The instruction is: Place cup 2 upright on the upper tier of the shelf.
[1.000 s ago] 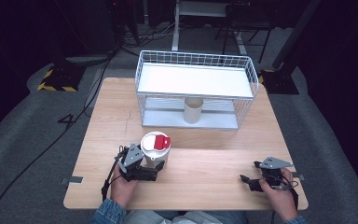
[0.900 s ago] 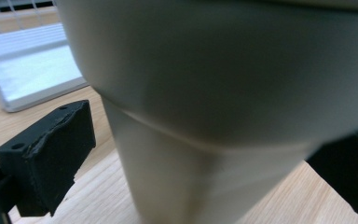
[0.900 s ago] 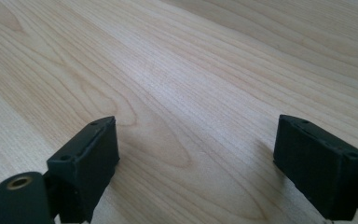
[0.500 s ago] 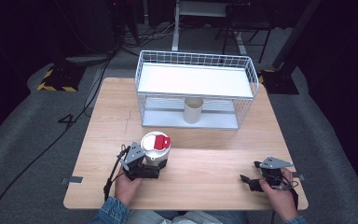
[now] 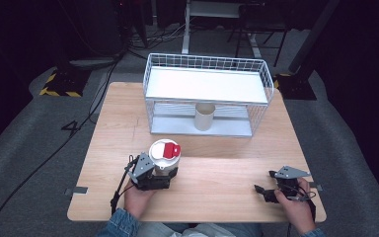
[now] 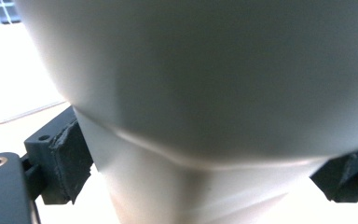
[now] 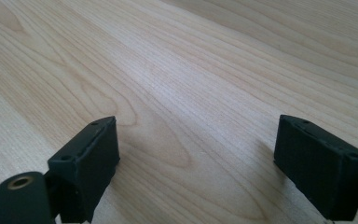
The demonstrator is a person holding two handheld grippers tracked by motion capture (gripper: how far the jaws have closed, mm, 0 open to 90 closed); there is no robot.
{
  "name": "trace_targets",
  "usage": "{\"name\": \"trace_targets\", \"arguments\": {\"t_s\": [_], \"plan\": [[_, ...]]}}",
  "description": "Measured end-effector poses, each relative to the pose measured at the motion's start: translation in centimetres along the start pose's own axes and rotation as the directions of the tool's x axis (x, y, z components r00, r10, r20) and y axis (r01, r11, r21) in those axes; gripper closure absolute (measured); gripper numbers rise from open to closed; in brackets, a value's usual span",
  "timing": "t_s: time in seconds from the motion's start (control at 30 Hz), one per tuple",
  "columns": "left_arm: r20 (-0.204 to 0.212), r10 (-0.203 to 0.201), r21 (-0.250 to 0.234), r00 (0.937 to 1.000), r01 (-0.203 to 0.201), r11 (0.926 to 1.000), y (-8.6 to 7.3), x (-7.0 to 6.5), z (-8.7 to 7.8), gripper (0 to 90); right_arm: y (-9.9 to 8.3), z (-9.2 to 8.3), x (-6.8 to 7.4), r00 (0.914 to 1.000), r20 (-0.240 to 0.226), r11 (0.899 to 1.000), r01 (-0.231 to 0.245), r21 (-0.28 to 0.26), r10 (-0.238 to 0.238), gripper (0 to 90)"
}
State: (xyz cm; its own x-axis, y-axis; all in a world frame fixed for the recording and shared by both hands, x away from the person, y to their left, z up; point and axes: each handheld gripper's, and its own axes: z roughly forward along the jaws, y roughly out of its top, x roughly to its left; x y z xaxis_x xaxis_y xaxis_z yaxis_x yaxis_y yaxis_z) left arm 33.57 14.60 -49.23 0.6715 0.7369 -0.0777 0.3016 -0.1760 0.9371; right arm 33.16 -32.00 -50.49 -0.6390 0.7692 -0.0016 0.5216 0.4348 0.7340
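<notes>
Nothing moved; left tool (image 5: 164, 174) hides cup (image 5: 165, 154) base.

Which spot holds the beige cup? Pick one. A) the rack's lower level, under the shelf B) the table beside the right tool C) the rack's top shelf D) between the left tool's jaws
A: the high view shows the cup standing on the rack's lower level under the white shelf, apart from both tools.

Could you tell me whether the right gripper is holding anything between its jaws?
No, the right gripper has its jaws spread wide with only bare wooden table between them.
</notes>
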Motion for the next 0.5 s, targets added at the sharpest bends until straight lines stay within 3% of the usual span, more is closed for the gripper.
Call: {"name": "trace_targets", "arguments": {"t_s": [0.5], "plan": [[-0.018, 0.005, -0.004, 0.9998, -0.005, 1.0000, -0.04, -0.17, -0.09, 11.0, 0.00, 0.00, 0.00, 1.0000, 0.000, 1.000, 0.001, 0.000, -0.001, 14.0]]}}
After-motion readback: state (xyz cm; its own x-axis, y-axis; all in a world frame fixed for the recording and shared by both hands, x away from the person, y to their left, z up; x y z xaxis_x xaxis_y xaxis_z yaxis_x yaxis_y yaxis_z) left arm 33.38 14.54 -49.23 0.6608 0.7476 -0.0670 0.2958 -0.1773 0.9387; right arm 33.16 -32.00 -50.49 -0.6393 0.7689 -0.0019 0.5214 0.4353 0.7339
